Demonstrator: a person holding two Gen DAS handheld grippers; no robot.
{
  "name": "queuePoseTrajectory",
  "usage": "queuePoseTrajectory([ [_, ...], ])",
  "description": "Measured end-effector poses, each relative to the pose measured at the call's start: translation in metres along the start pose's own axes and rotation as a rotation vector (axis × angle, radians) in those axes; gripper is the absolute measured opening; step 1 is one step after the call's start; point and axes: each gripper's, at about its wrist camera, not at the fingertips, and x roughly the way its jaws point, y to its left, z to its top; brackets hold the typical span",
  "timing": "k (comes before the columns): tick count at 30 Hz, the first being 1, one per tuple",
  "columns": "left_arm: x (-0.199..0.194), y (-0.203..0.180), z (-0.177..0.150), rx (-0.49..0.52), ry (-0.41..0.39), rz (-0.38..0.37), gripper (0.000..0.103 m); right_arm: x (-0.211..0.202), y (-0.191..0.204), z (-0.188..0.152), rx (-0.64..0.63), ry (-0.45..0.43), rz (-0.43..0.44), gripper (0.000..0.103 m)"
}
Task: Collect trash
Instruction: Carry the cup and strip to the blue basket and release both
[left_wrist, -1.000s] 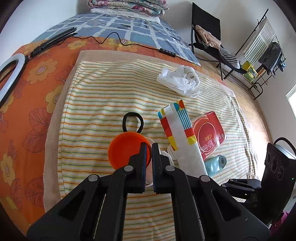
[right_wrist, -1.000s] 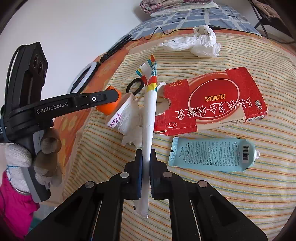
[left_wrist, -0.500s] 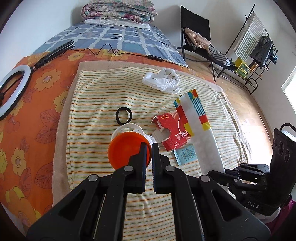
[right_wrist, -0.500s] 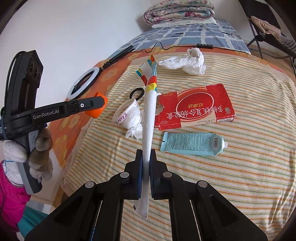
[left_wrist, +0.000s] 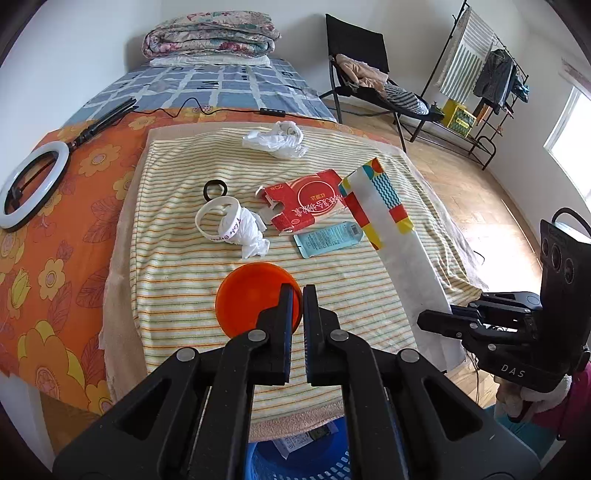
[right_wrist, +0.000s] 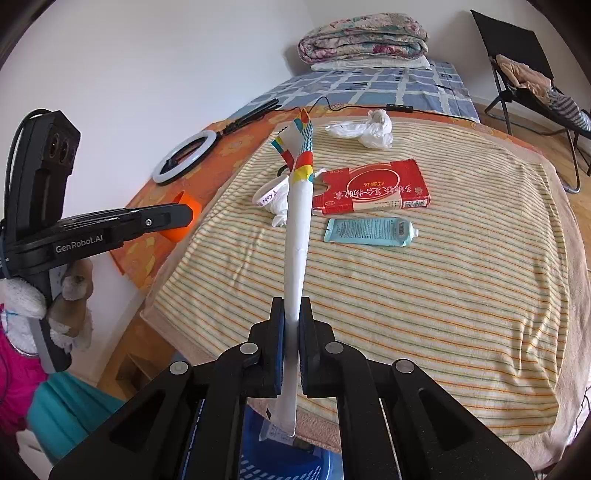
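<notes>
My left gripper (left_wrist: 297, 295) is shut on the rim of an orange cup (left_wrist: 255, 301), held above the near edge of the striped towel (left_wrist: 177, 266). My right gripper (right_wrist: 291, 310) is shut on a long white paper bag with a coloured patterned end (right_wrist: 299, 206), held flat and edge-on; the same paper bag (left_wrist: 391, 229) shows at the right in the left wrist view. On the towel lie a red box (right_wrist: 373, 188), a light blue tube (right_wrist: 369, 232), a crumpled white paper cup (left_wrist: 232, 227), a black ring (left_wrist: 214, 188) and a white plastic bag (left_wrist: 277, 140).
A blue slotted basket (right_wrist: 280, 461) with some paper in it stands below both grippers at the bed's near edge. A ring light (left_wrist: 33, 184) and cable lie on the orange floral sheet (left_wrist: 55, 258). Folded quilts (left_wrist: 210, 38), a chair (left_wrist: 362, 66) and a drying rack (left_wrist: 480, 81) stand beyond.
Both grippers have pulled back and upward from the towel, carrying the orange cup and the paper bag. The crumpled white cup is left on the towel, and the blue basket has come into view below.
</notes>
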Motion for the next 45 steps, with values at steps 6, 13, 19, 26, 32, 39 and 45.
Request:
queuePoseTrajectory([
  [6,-0.019,-0.027,-0.036,0.032,-0.006,-0.021,0.003,-0.022,0.015,-0.034,-0.038,-0.003,-0.016,0.005],
  [13,-0.017,-0.044,-0.08,0.061,0.037,-0.026,0.003,-0.03,0.029,-0.07,-0.073,0.016,-0.03,0.005],
  [19,-0.008,-0.046,-0.117,0.061,0.086,-0.022,0.003,-0.026,0.038,-0.1,-0.089,0.048,-0.04,0.005],
  [26,0.003,-0.039,-0.144,0.035,0.142,-0.021,0.003,-0.018,0.045,-0.125,-0.102,0.079,-0.042,0.005],
  [32,0.011,-0.039,-0.16,0.041,0.174,-0.019,0.003,-0.013,0.052,-0.14,-0.113,0.097,-0.042,0.005],
  [39,0.018,-0.042,-0.169,0.052,0.206,-0.024,0.003,-0.007,0.057,-0.151,-0.118,0.112,-0.033,0.005],
  [45,0.023,-0.039,-0.17,0.041,0.225,-0.004,0.029,0.002,0.058,-0.159,-0.128,0.149,-0.034,0.007],
])
